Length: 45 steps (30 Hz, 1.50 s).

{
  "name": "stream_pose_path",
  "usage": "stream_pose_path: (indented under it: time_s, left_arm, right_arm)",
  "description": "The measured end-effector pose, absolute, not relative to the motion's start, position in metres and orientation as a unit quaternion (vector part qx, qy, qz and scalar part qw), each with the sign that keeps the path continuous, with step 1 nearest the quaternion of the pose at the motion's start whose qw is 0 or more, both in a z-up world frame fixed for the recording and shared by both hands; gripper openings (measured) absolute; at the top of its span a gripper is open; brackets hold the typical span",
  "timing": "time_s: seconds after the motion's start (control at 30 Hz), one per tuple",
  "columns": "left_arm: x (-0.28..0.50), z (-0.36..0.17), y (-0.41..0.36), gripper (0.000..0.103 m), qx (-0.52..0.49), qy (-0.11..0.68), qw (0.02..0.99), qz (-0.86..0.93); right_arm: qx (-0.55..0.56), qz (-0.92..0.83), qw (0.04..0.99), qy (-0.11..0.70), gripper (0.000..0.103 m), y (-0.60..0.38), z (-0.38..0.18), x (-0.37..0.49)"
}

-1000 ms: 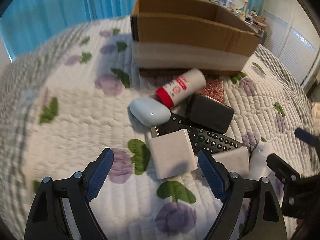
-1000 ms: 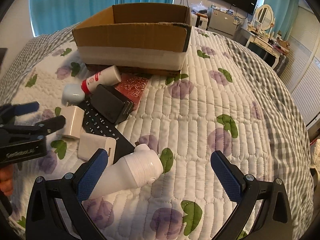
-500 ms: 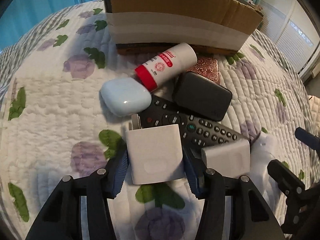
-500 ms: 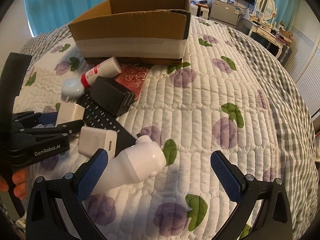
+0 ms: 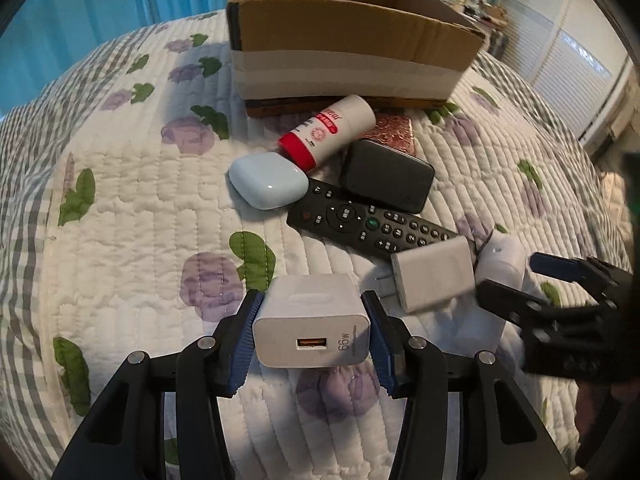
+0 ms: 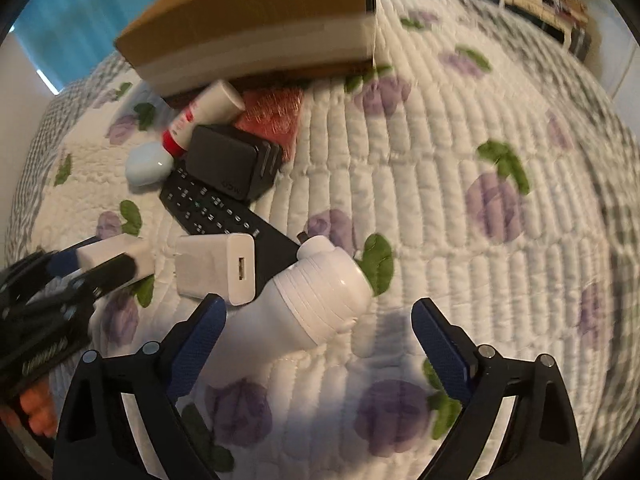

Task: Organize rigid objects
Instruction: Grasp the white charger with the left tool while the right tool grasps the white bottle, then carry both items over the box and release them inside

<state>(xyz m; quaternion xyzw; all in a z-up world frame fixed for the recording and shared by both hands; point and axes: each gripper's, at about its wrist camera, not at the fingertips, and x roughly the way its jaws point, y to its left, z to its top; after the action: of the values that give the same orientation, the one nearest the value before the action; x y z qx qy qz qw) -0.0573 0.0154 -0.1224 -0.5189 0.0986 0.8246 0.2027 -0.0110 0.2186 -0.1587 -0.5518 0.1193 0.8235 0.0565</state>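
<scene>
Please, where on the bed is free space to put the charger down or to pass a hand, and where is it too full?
Bare quilt lies left of the blue earbud case, and a wide patch right of the black adapter. Crowded: the strip from the cardboard box past the remote to the white bottle.

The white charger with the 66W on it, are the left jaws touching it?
Touching. The left wrist view shows the left gripper shut on the charger, with a blue pad pressed flat against each of its sides and no gap.

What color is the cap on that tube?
The tube's cap is red, clearest in the left wrist view.
</scene>
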Motion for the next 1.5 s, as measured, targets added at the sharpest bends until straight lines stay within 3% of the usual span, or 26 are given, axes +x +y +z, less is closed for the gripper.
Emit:
stream_pose_path:
  time_s: [0.13,0.33,0.47,0.9,1.2,1.5]
  left_arm:
    - [-0.058,-0.119,0.013,0.051,-0.519,0.093,0.210,0.823]
    - [-0.058,-0.114,0.014,0.051,-0.513,0.088,0.218,0.825]
    - [-0.058,-0.108,0.017,0.051,-0.501,0.094,0.220,0.832]
    - [-0.068,-0.087,0.019,0.051,-0.476,0.086,0.217,0.848]
    - [-0.077,-0.072,0.014,0.051,-0.465,0.075,0.207,0.858]
    - [-0.087,-0.034,0.010,0.051,-0.440,0.067,0.200,0.873]
  right_arm:
    - [-0.560,0.812,0.053,0.158,0.091,0.224,-0.169,-0.015]
    - [-0.531,0.833,0.048,0.146,0.056,0.223,-0.153,-0.011]
    - [-0.533,0.832,0.046,0.150,0.055,0.225,-0.154,-0.011]
    - [-0.473,0.880,0.039,0.011,0.054,0.206,-0.109,-0.019]
    - [-0.468,0.883,0.029,-0.001,0.054,0.201,-0.104,-0.024]
    - [-0.425,0.904,0.044,-0.011,0.054,0.212,-0.064,-0.039]
